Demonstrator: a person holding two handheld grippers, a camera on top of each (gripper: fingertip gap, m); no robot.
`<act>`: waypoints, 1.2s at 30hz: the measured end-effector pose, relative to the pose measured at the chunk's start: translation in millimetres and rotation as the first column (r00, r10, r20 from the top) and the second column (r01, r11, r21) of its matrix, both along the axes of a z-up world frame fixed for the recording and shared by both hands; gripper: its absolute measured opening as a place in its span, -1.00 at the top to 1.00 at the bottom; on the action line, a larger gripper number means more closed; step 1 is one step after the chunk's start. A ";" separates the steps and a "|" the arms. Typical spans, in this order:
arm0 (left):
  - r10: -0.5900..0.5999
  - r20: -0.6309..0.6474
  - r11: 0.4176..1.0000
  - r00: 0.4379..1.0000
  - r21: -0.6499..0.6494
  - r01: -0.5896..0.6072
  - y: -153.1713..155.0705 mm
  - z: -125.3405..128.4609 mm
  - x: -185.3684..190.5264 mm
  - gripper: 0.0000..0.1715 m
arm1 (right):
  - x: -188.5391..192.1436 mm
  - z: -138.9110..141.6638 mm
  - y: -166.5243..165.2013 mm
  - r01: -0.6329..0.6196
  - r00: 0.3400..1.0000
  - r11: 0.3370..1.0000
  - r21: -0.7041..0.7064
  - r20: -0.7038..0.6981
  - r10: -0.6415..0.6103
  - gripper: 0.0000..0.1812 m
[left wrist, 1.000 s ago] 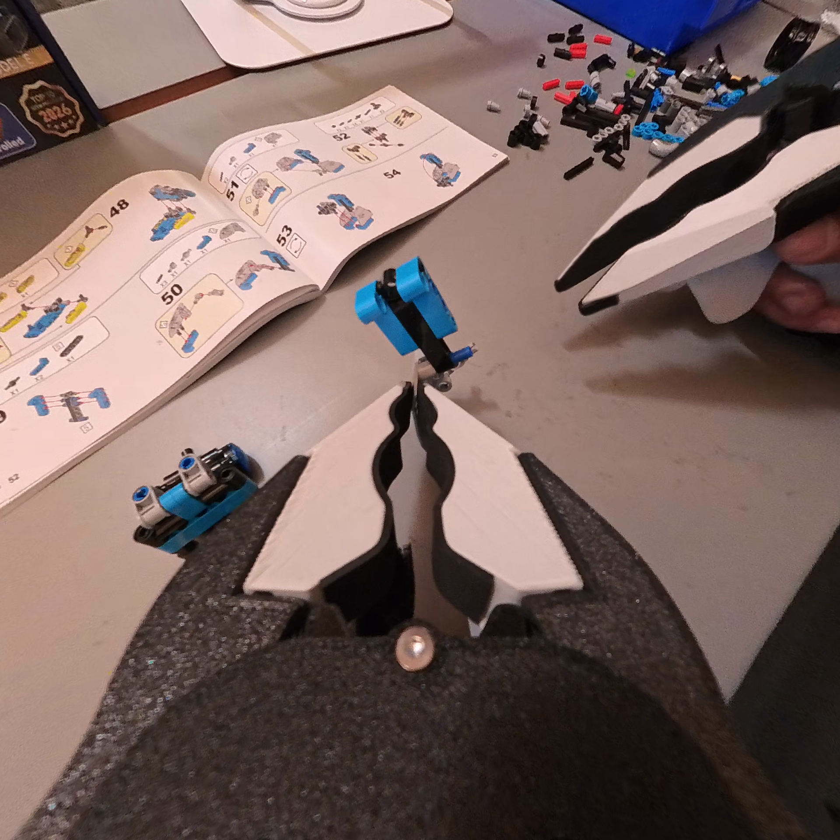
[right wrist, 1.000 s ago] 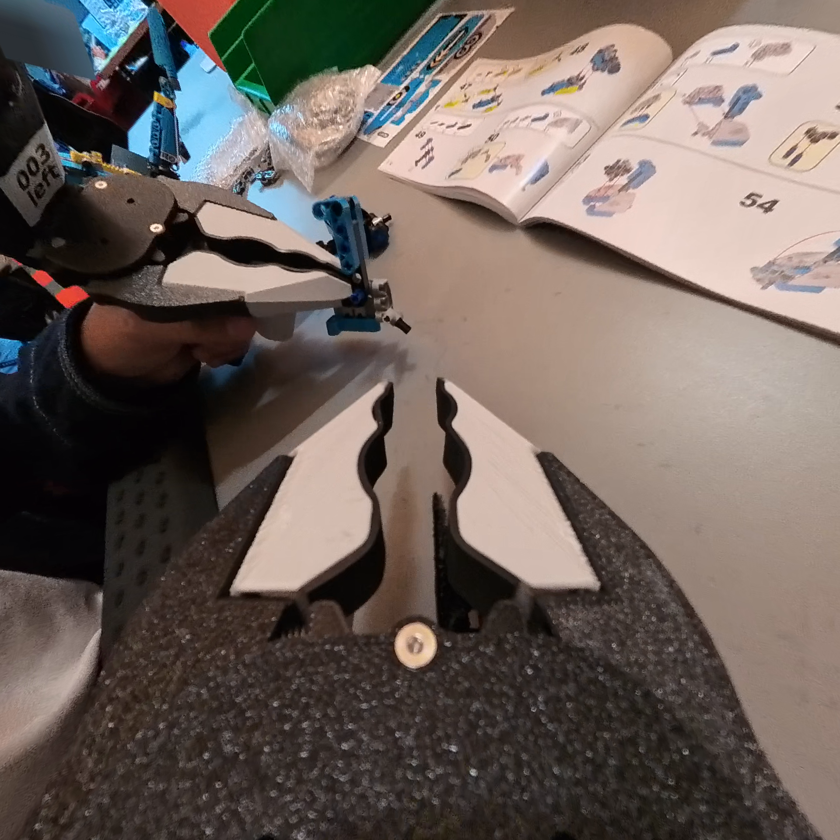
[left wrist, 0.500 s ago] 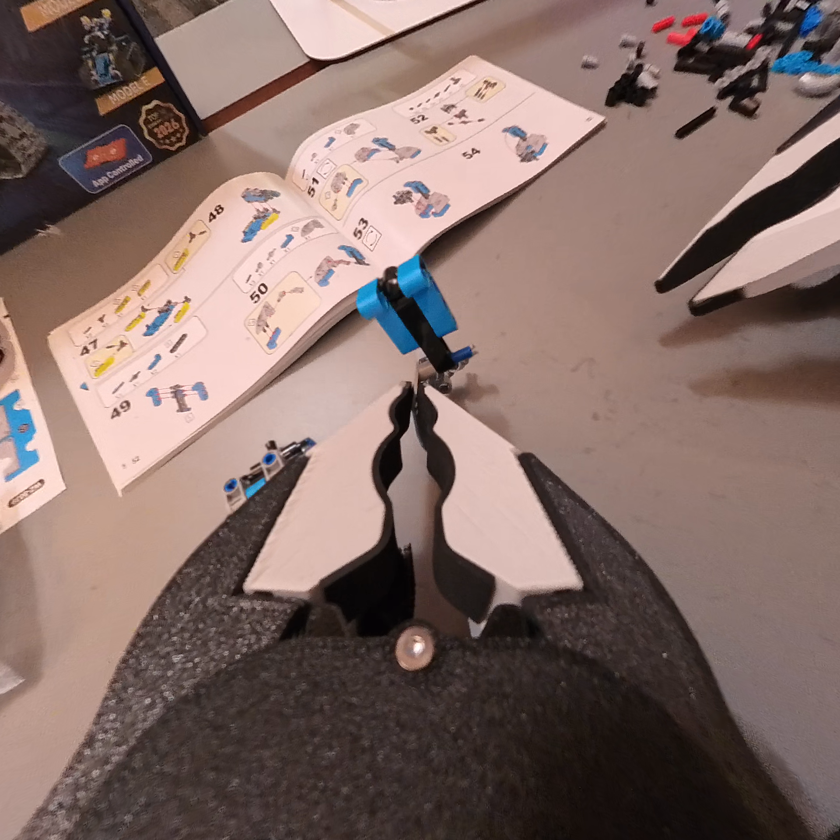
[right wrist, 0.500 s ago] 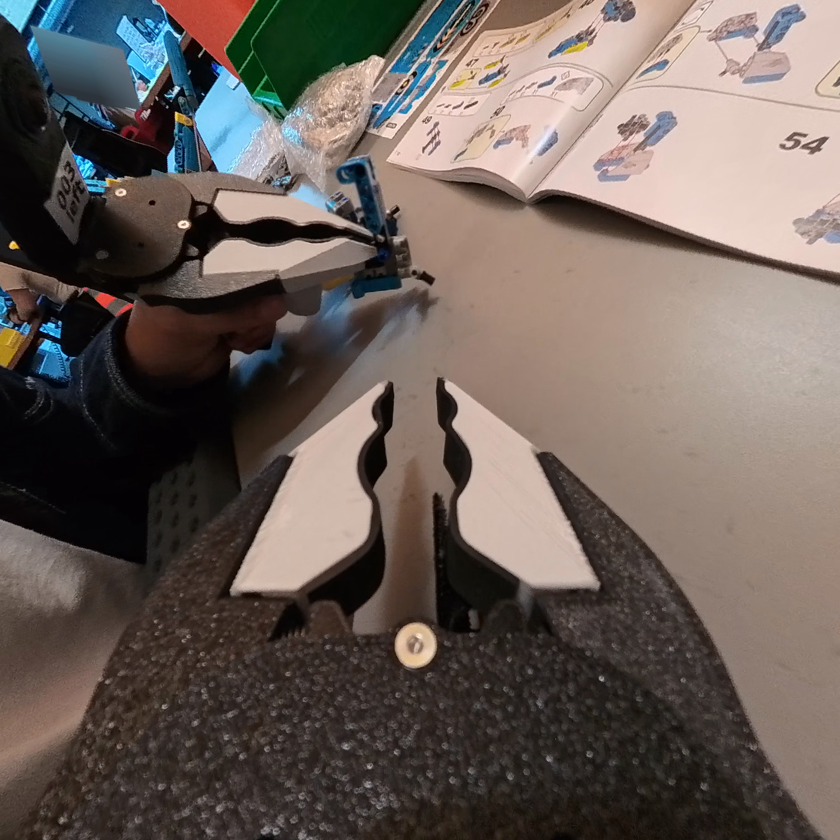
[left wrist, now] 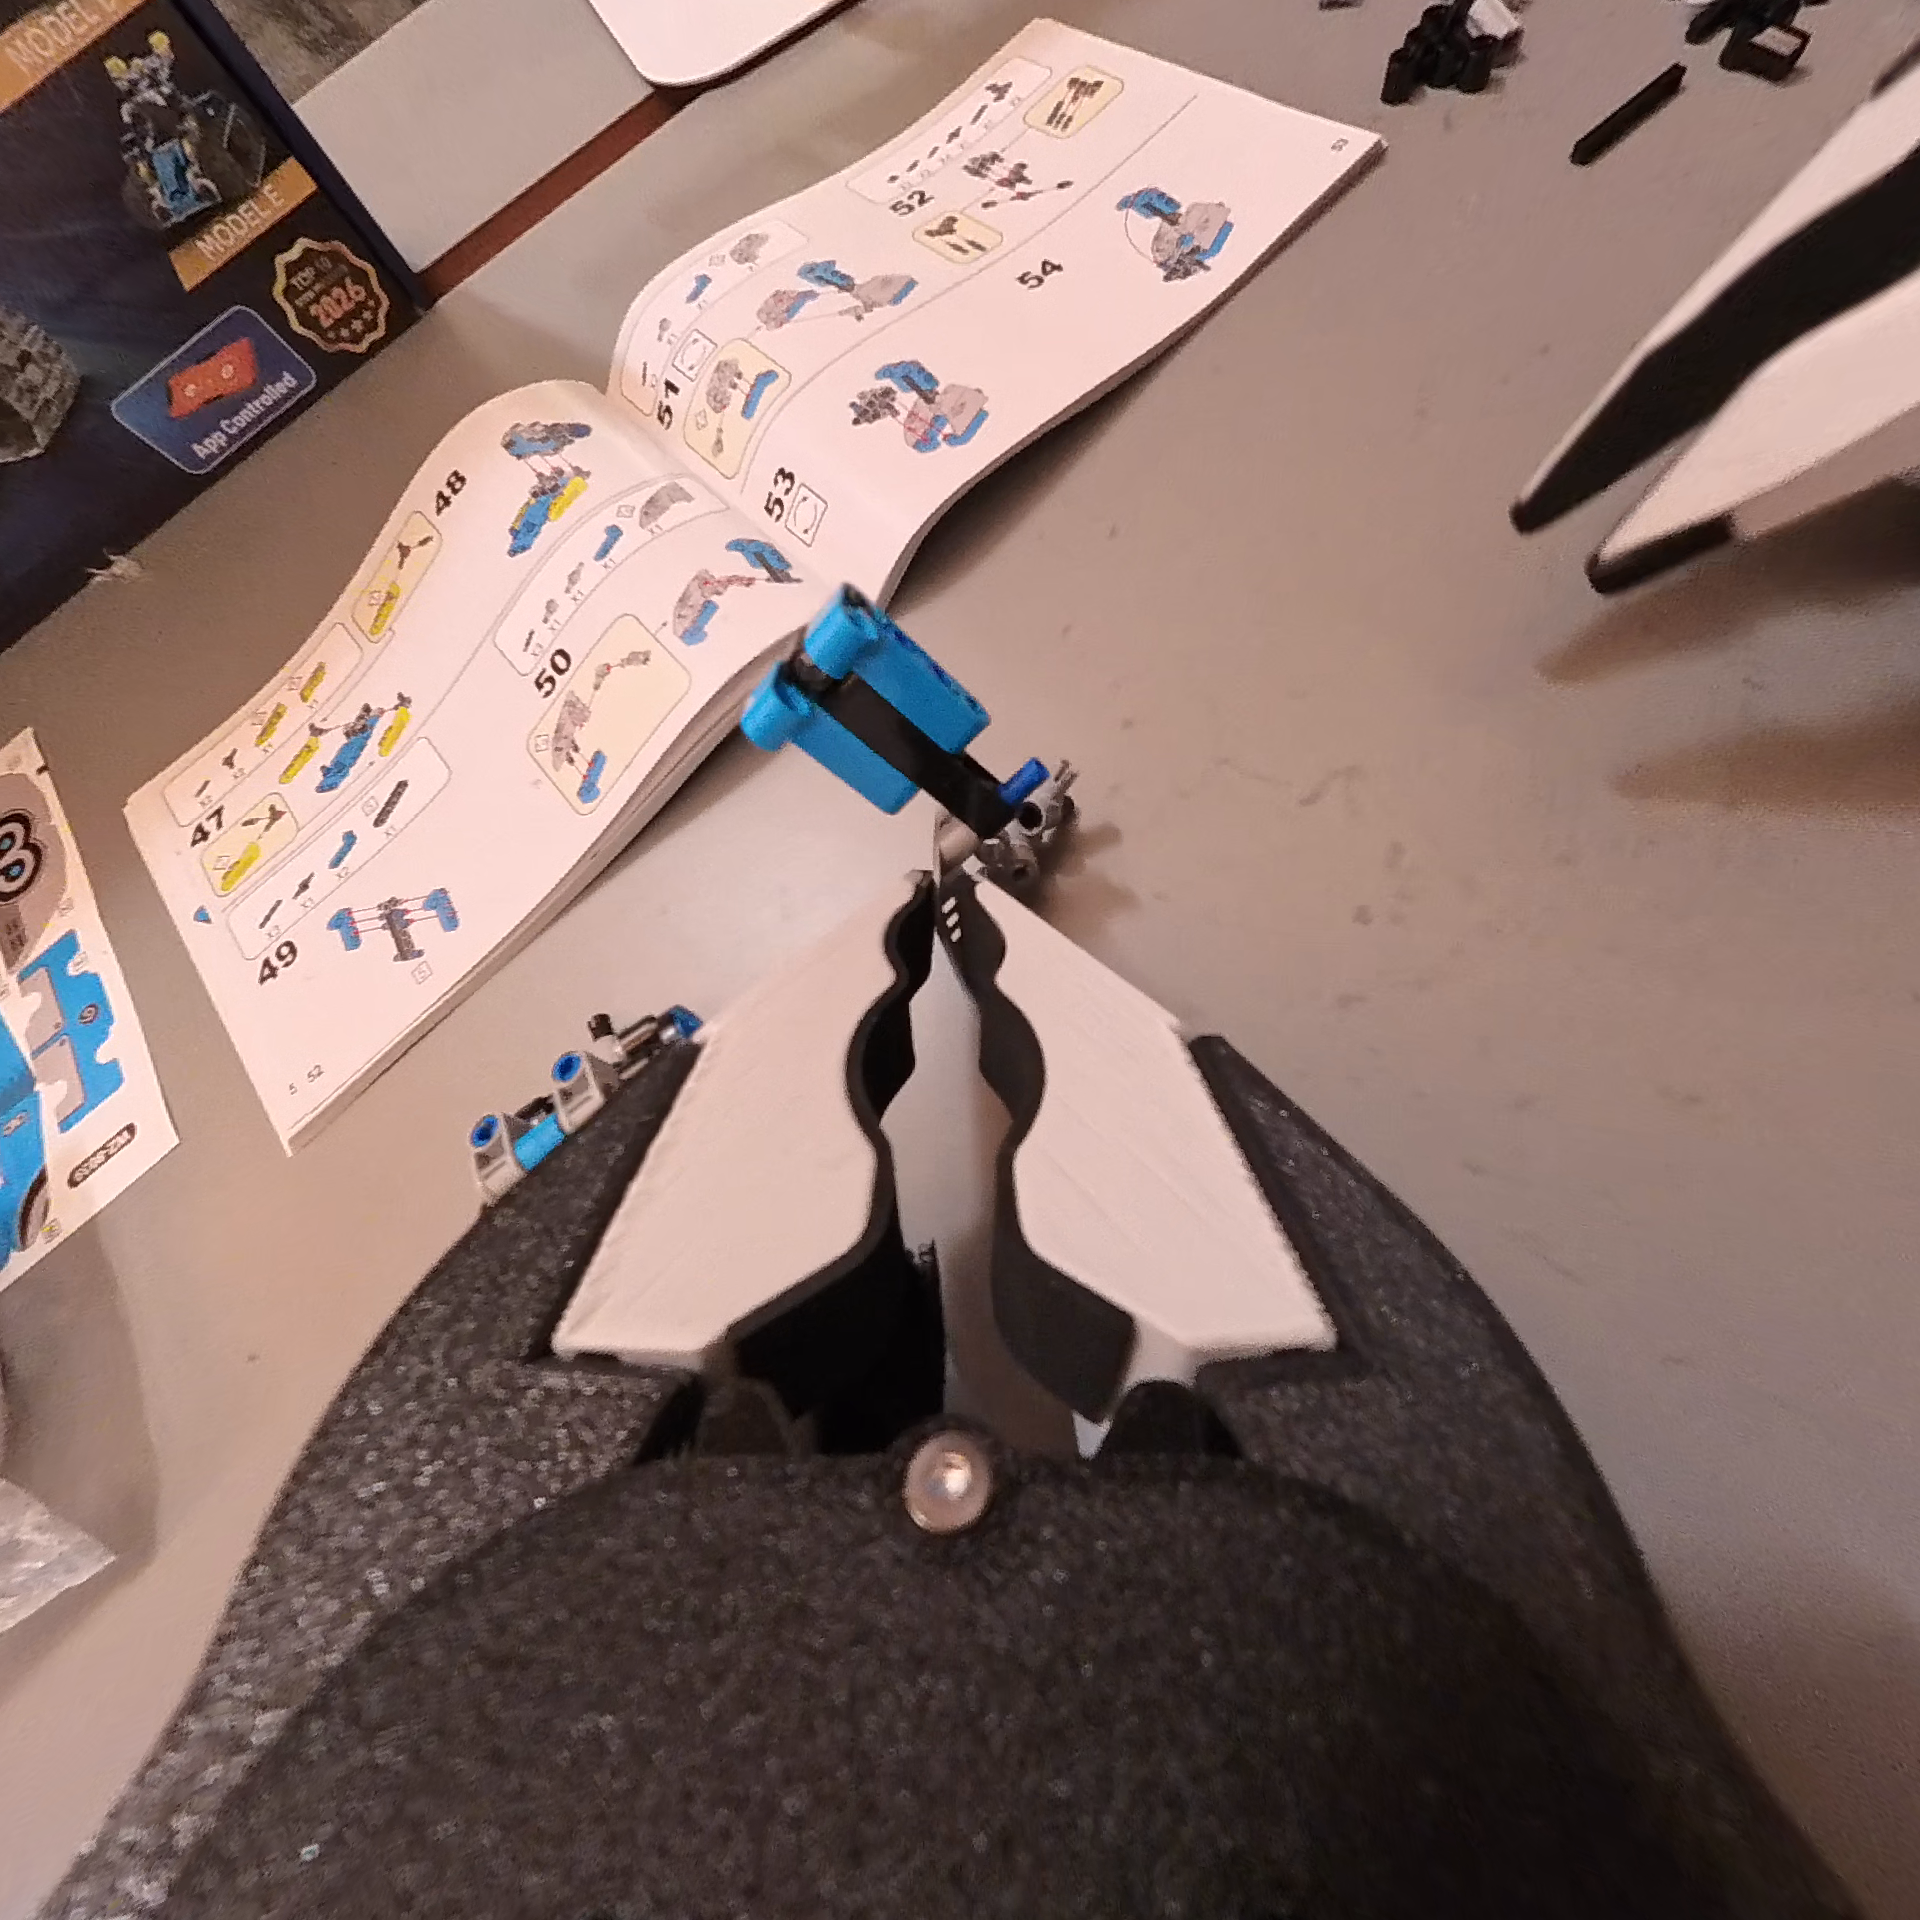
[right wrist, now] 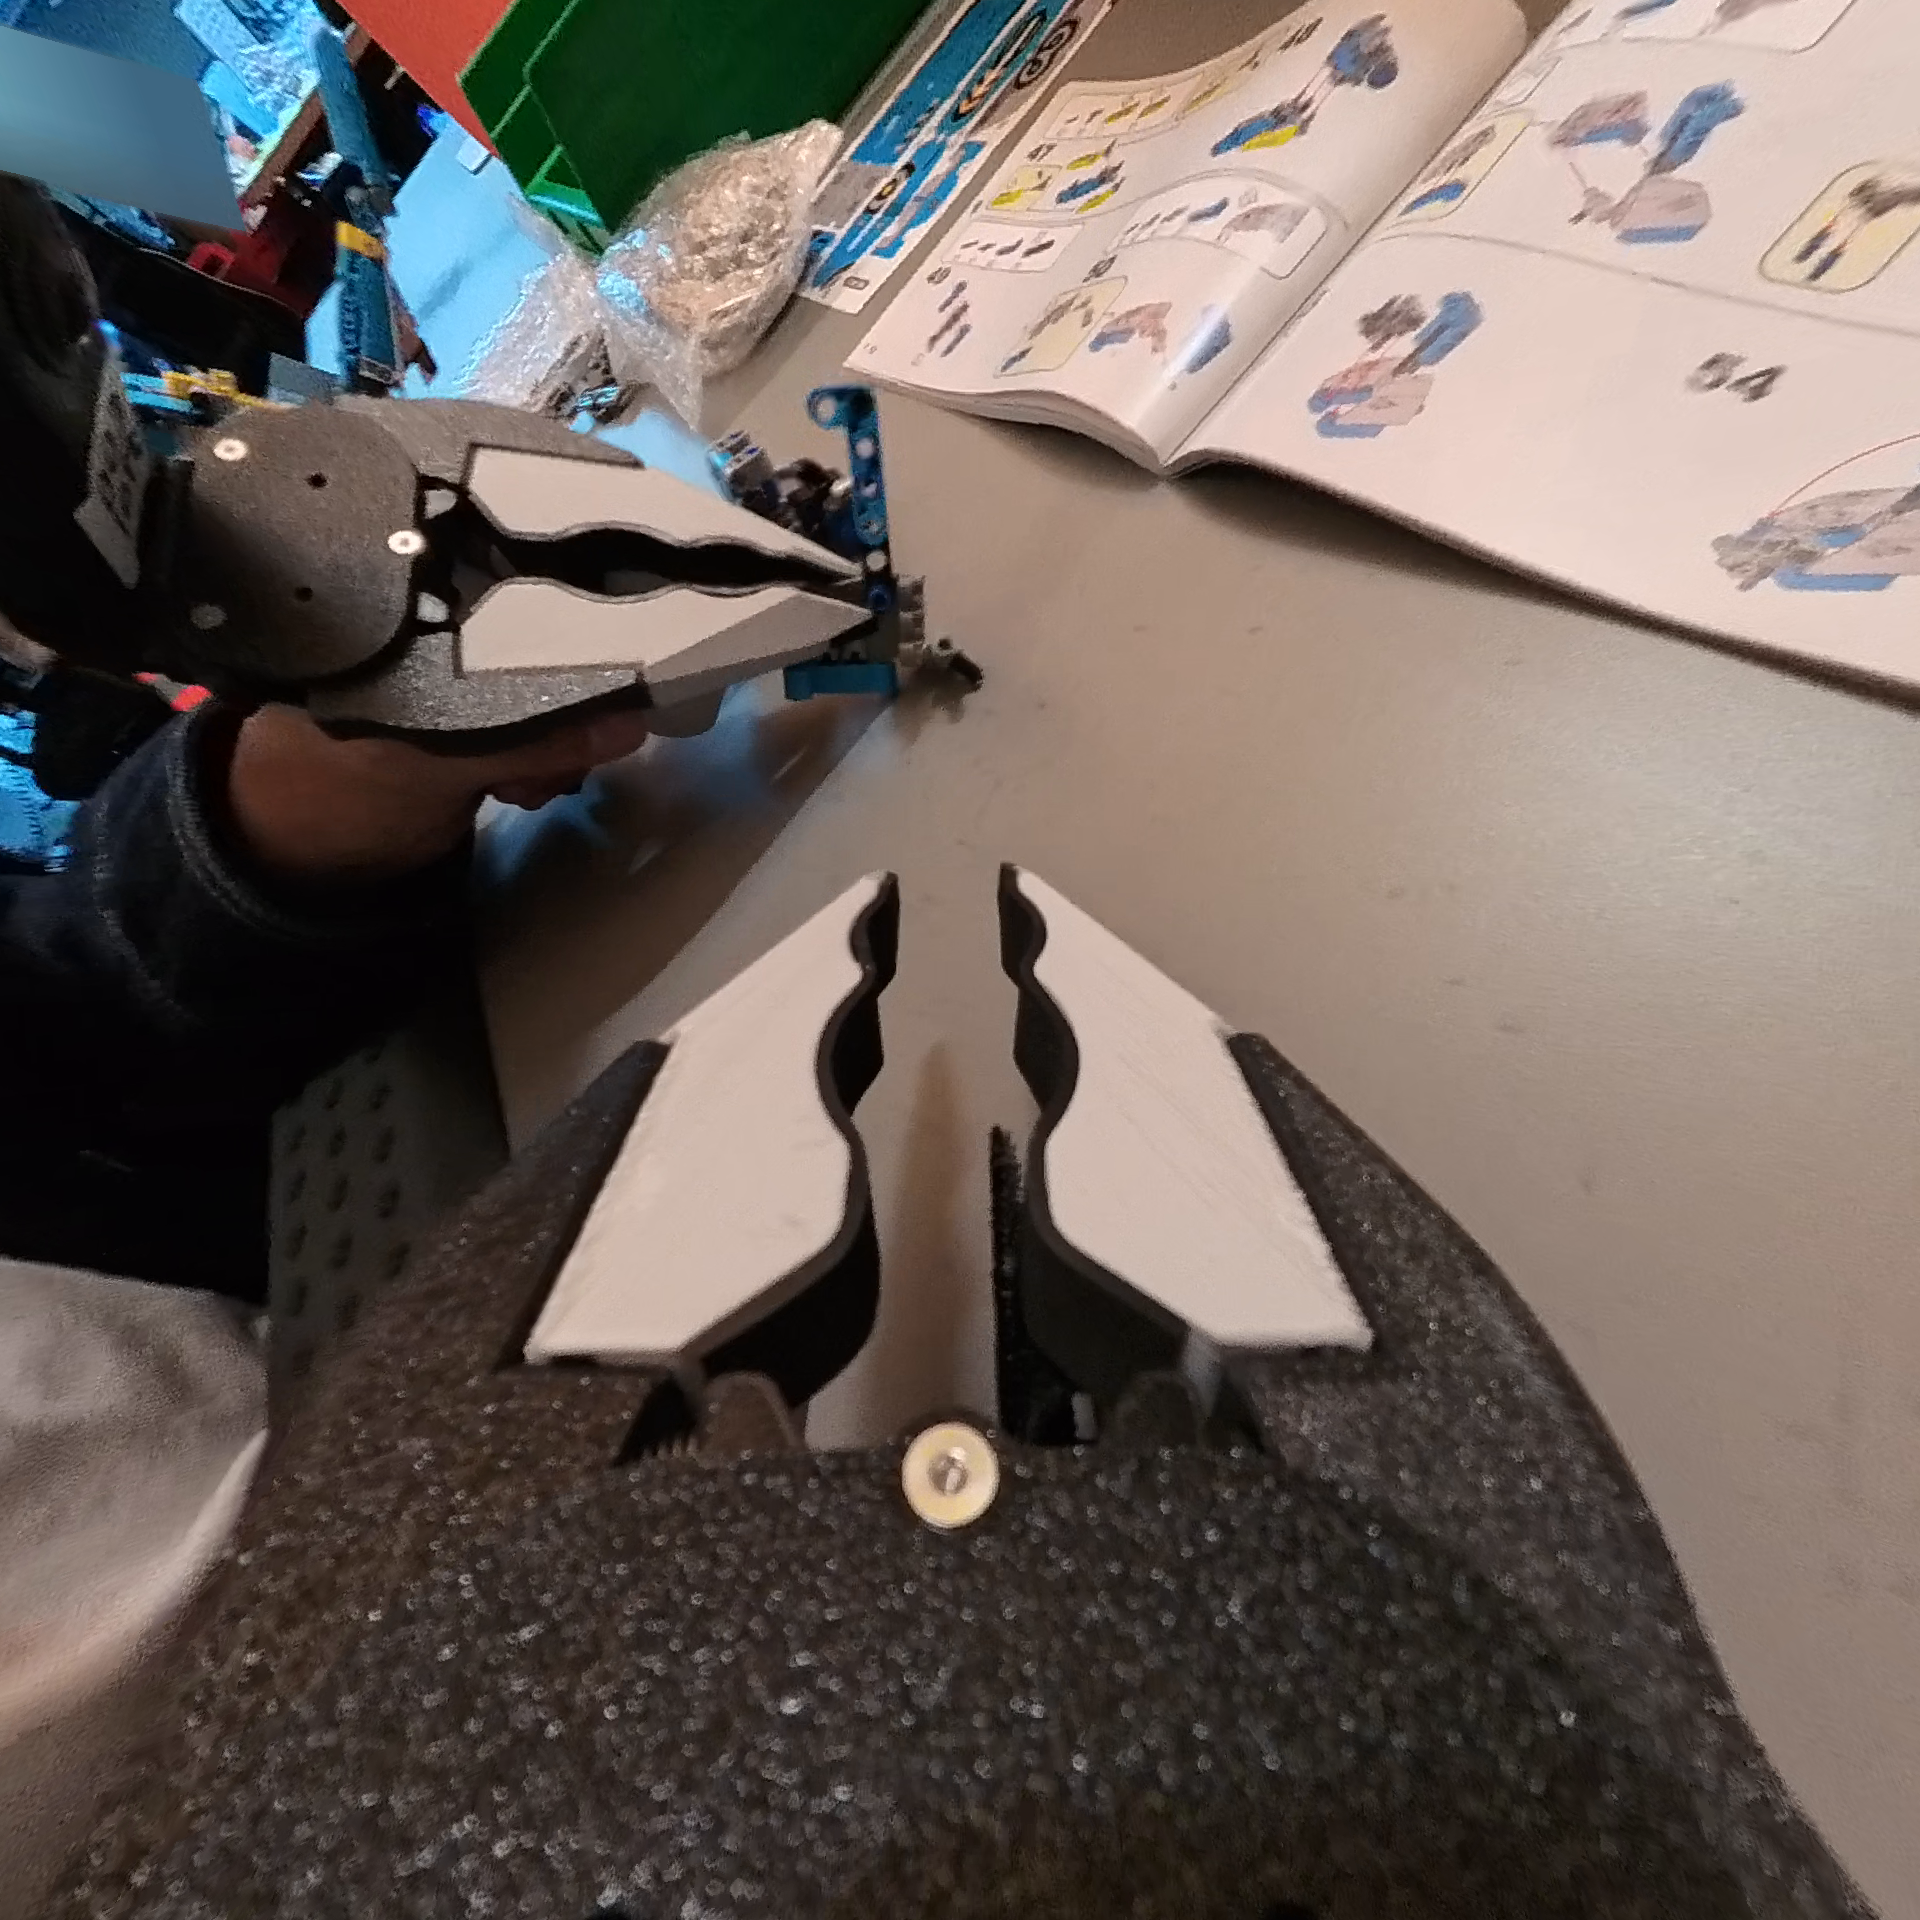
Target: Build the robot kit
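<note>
1. The left gripper (left wrist: 940,894) had its jaws pinched together on the grey end of a small blue-and-black brick assembly (left wrist: 868,717). The assembly stuck out past the fingertips, tilted up and to the left. In the right wrist view the same gripper (right wrist: 868,597) lay low over the grey table (right wrist: 1351,935), with the assembly (right wrist: 857,551) standing at its tips and its lower blue part at or just above the surface.
2. The right gripper (right wrist: 948,894) had its jaws parted, with only bare table showing in the gap. It was well apart from the assembly, which lay ahead and to the left of its fingertips. In the left wrist view its fingers (left wrist: 1725,395) came in from the upper right, off the table (left wrist: 1351,935).
3. Just left of the left gripper's own left finger, partly hidden by the housing, lay a second small subassembly (left wrist: 566,1101) of blue and grey pieces.
4. Beyond the left fingertips, up and left, lay an open instruction booklet (left wrist: 644,582), its near edge just behind the held assembly.
5. A sticker sheet (left wrist: 62,1039) lay far left of the booklet, and a dark product box (left wrist: 156,270) stood beyond it.
6. Loose black pieces (left wrist: 1455,52) lay scattered far ahead to the right.
7. In the right wrist view, a hand (right wrist: 364,790) in a dark sleeve held the left gripper. Crumpled clear bags (right wrist: 707,260) and green bins (right wrist: 665,94) were beyond it.
</note>
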State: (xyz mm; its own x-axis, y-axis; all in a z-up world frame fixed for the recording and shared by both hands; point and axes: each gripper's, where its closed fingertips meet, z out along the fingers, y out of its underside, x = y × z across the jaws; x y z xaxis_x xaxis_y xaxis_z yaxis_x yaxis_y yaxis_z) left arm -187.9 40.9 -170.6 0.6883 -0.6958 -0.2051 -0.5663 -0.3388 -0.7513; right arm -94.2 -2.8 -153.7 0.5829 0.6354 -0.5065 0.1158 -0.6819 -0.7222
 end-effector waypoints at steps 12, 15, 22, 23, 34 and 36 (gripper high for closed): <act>-0.045 0.078 0.997 0.996 -0.051 0.049 -18.9 1.1 5.4 0.97 | 100.2 10.9 29.3 0.311 0.939 0.924 0.221 0.082 -0.335 0.65; -0.067 0.226 0.984 0.972 -0.144 0.102 -29.7 7.3 15.5 0.98 | 108.7 8.4 22.8 0.325 0.932 0.919 0.225 0.089 -0.352 0.66; -0.034 0.224 0.964 0.974 -0.250 0.091 -32.6 -8.0 15.9 0.90 | 120.2 0.4 2.3 0.309 0.909 0.912 0.271 0.199 -0.367 0.68; -0.028 0.209 0.965 0.977 -0.250 0.082 -31.7 -9.8 14.3 0.88 | 124.0 1.6 -2.7 0.318 0.904 0.909 0.268 0.205 -0.376 0.68; -0.005 0.115 0.990 0.993 -0.142 0.022 -23.3 -5.8 6.0 0.81 | 365.7 15.5 -107.1 0.651 0.592 0.692 0.310 0.362 -0.720 0.52; 0.020 0.156 0.995 0.988 -0.101 -0.004 -18.0 5.5 2.5 0.81 | 387.7 15.1 -113.6 0.687 0.588 0.667 0.289 0.317 -0.744 0.52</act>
